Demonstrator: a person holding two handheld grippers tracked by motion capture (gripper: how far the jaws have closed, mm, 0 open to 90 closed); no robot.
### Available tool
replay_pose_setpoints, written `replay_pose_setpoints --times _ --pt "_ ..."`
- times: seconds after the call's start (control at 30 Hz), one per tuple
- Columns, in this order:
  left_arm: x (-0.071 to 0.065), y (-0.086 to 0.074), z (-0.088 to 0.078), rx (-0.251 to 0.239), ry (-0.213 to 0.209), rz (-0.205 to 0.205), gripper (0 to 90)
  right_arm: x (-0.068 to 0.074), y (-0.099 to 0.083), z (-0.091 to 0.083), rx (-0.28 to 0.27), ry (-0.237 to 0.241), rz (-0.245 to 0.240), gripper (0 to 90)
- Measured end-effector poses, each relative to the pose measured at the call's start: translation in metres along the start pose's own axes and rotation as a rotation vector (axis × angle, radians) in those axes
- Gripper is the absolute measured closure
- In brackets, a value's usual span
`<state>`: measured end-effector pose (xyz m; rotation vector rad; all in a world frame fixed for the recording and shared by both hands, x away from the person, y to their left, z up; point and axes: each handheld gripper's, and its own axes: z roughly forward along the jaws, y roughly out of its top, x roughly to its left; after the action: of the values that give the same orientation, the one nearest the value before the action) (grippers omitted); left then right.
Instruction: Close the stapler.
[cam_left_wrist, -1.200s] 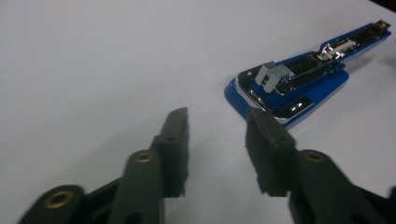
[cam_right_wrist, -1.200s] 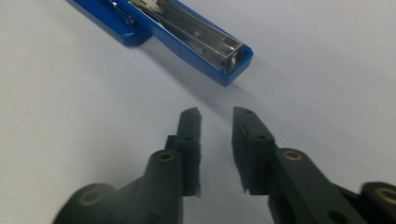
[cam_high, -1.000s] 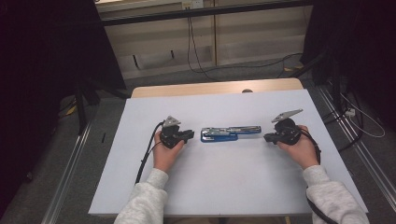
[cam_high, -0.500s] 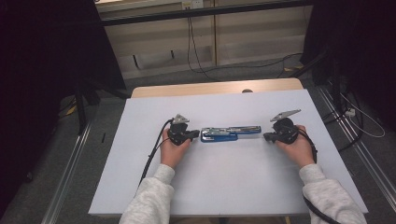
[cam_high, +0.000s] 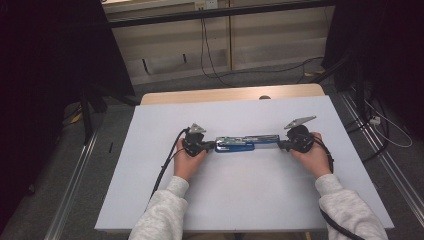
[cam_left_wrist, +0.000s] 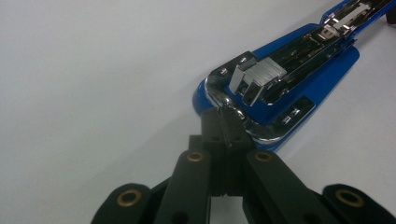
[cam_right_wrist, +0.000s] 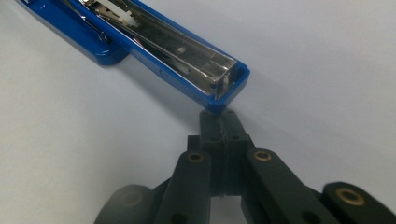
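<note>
On the white table (cam_high: 150, 165): opened blue stapler (cam_high: 245, 143); your left gripper (cam_left_wrist: 224, 128) and right gripper (cam_right_wrist: 223, 122), jaws closed, empty, at its ends.

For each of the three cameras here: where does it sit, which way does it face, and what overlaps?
High view: above the person's side, facing forward and down on the table; both forearms, left gripper, right gripper.
Left gripper view: on that gripper, along shut jaws to the stapler.
Right gripper view: likewise, at its other end.
Shared: the opened stapler, white table.
</note>
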<state>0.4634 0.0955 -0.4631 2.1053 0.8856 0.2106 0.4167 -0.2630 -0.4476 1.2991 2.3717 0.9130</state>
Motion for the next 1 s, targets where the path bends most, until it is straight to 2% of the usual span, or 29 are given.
replay_pose_setpoints --times 0.1,0.2,0.37,0.57,0.6,0.63,0.7,0.73,0.83,0.87,0.93,1.0 --pt "-0.001 0.0 0.001 -0.006 0.004 -0.014 90.0 -0.001 0.001 -0.001 -0.007 0.006 0.006 90.0" --pt "-0.001 0.0 0.0 0.001 0.004 -0.011 90.0 0.0 0.001 -0.003 -0.011 0.007 0.007 90.0" --pt "-0.001 0.001 0.0 0.005 0.005 -0.005 90.0 0.001 0.008 -0.009 -0.066 0.029 0.015 90.0" --pt "0.0 0.001 0.0 0.005 0.011 -0.006 89.7 0.008 0.013 -0.01 -0.095 0.038 -0.014 85.3" --pt "-0.001 0.001 0.001 -0.013 0.014 -0.033 88.3 0.009 0.012 -0.01 -0.092 0.035 -0.011 83.0" --pt "0.001 0.001 0.0 -0.003 0.022 -0.018 86.6 0.009 0.012 -0.01 -0.088 0.037 -0.001 80.2" --pt "0.003 0.001 -0.002 -0.012 0.019 -0.039 78.6 0.008 0.01 -0.009 -0.099 0.05 0.019 74.7" --pt "0.003 0.002 -0.004 -0.011 0.014 -0.04 77.5 0.008 0.009 -0.01 -0.107 0.053 0.026 70.9" --pt "0.004 0.004 -0.01 -0.031 0.026 -0.068 63.5 0.008 0.006 -0.01 -0.115 0.06 0.048 62.2" --pt "0.004 0.005 -0.012 -0.037 0.028 -0.065 61.8 0.007 0.006 -0.01 -0.122 0.068 0.053 60.2" --pt "0.003 0.007 -0.017 -0.037 0.042 -0.042 44.5 0.007 0.004 -0.011 -0.134 0.072 0.064 53.6" --pt "0.003 0.006 -0.022 -0.04 0.021 -0.054 41.0 0.007 0.002 -0.013 -0.142 0.081 0.075 47.5"
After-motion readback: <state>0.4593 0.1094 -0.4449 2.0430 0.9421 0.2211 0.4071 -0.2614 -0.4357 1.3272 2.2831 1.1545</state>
